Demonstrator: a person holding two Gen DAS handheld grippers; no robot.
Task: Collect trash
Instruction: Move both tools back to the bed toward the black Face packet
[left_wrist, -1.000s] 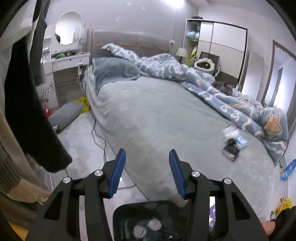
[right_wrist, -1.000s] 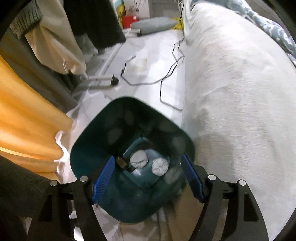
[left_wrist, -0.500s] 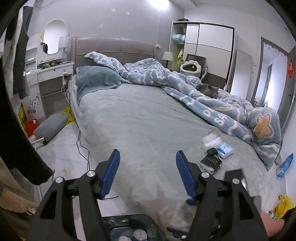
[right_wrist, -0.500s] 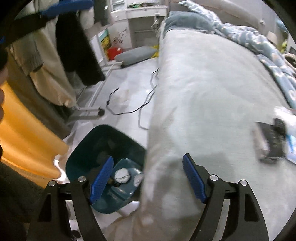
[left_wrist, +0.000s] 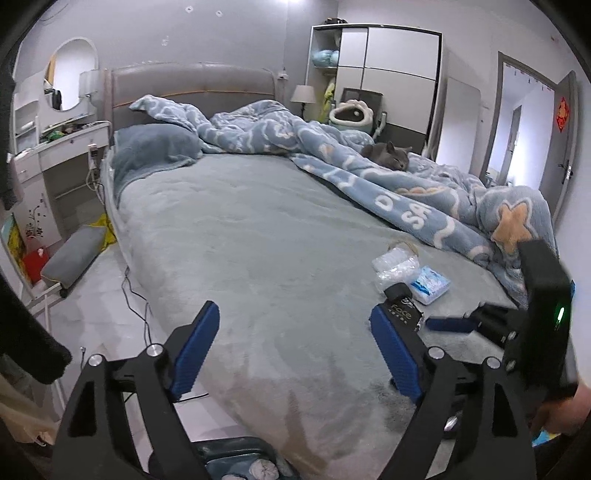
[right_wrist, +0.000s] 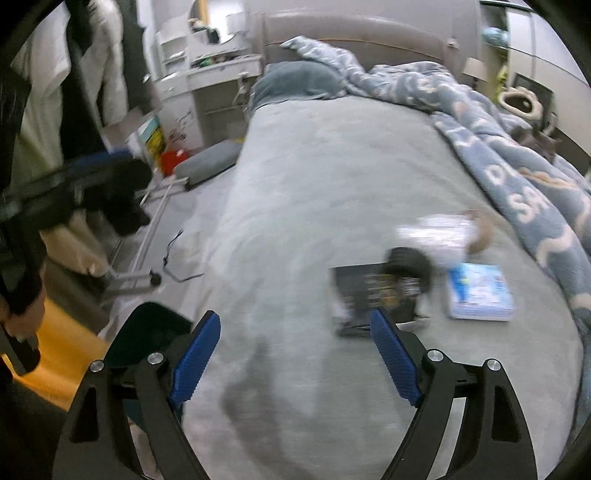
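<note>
Trash lies on the grey bed (left_wrist: 266, 236): a black packet (right_wrist: 373, 295), a clear plastic wrapper (left_wrist: 393, 264) and a blue-white tissue pack (right_wrist: 478, 291). They also show in the left wrist view, the black packet (left_wrist: 402, 312) beside the tissue pack (left_wrist: 430, 284). My right gripper (right_wrist: 295, 354) is open and empty over the bed, just short of the black packet. My left gripper (left_wrist: 291, 345) is open and empty over the bed edge. A dark teal bin (right_wrist: 147, 332) with crumpled tissues (left_wrist: 264, 470) stands on the floor below.
A grey cat (left_wrist: 388, 157) lies on the blue duvet (left_wrist: 406, 192) at the far right. Cables (left_wrist: 136, 295) and a grey cushion (left_wrist: 72, 254) lie on the floor left of the bed. Hanging clothes (right_wrist: 55, 110) are at the left. A dressing table (left_wrist: 62, 147) stands by the headboard.
Both grippers have lifted from above the bin and swung right over the bed. The right gripper has come close to the black packet. Both stay open.
</note>
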